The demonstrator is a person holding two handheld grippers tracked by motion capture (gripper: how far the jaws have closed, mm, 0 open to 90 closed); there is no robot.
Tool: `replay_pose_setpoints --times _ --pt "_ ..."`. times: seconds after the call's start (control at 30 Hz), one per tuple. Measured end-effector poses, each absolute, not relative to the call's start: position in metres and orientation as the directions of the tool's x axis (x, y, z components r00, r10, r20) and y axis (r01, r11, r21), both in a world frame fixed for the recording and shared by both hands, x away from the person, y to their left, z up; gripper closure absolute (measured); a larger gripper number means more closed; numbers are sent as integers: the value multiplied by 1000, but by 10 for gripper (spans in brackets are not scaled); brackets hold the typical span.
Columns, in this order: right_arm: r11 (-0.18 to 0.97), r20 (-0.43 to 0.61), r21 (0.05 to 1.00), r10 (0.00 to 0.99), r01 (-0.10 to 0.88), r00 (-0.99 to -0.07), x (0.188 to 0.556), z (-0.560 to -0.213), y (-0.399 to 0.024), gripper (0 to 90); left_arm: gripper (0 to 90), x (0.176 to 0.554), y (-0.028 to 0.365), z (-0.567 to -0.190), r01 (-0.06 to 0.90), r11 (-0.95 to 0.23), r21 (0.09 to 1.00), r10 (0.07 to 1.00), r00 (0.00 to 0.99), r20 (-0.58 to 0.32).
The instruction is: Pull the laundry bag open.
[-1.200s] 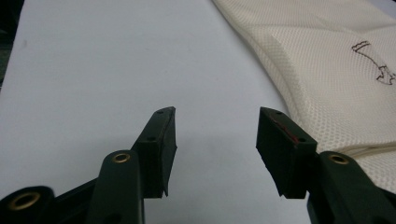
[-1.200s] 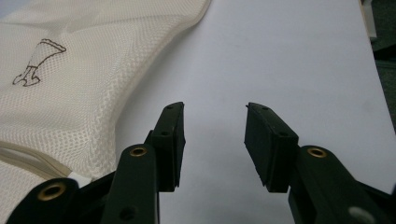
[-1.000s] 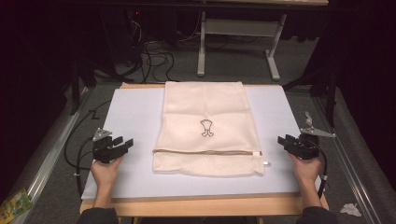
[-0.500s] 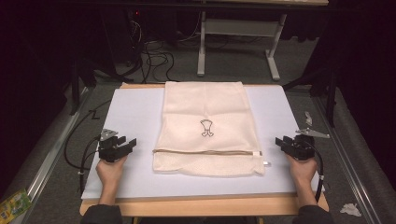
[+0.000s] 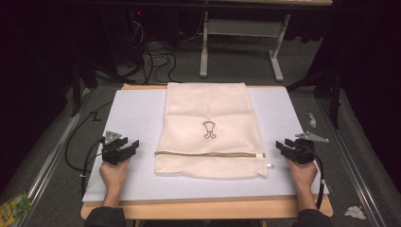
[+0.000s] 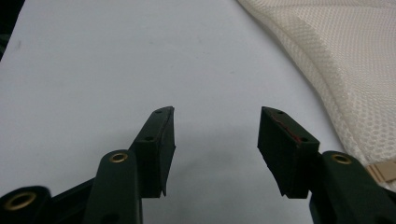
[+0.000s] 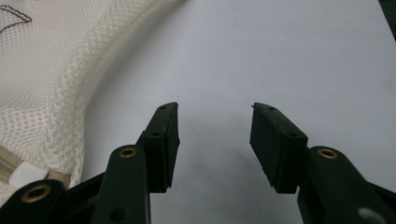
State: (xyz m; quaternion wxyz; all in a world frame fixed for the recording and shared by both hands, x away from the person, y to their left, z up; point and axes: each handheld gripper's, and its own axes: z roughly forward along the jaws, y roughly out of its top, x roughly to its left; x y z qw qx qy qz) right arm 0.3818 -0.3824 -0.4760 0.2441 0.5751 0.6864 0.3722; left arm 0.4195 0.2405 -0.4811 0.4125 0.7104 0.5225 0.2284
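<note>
Near the front edge of the white board [image 5: 142,189], both grippers are resting on its surface, one at each side. The left gripper [image 5: 126,150] is holding its jaws wide with nothing between them; the right gripper [image 5: 283,147] has just been opening its jaws wider, also empty. The mesh bag [image 5: 208,127] is lying between them, inward of each, its long axis running toward the far edge and its zipper [image 5: 208,153] crossing the near end. The right gripper looks slightly nearer the bag's near corner.
</note>
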Motion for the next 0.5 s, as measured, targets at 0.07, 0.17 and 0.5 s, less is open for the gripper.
replay_pose_setpoints --times 0.07,0.17,0.5 --pt "34 118 788 972 614 -205 381 -476 -383 507 465 419 240 -483 552 -113 826 931 349 -106" --pt "17 130 783 973 621 -191 382 -477 -385 469 458 416 239 -483 538 -113 836 931 352 -101" --pt "40 101 784 977 619 -190 382 -478 -382 458 420 415 238 -484 531 -124 838 926 365 -94"
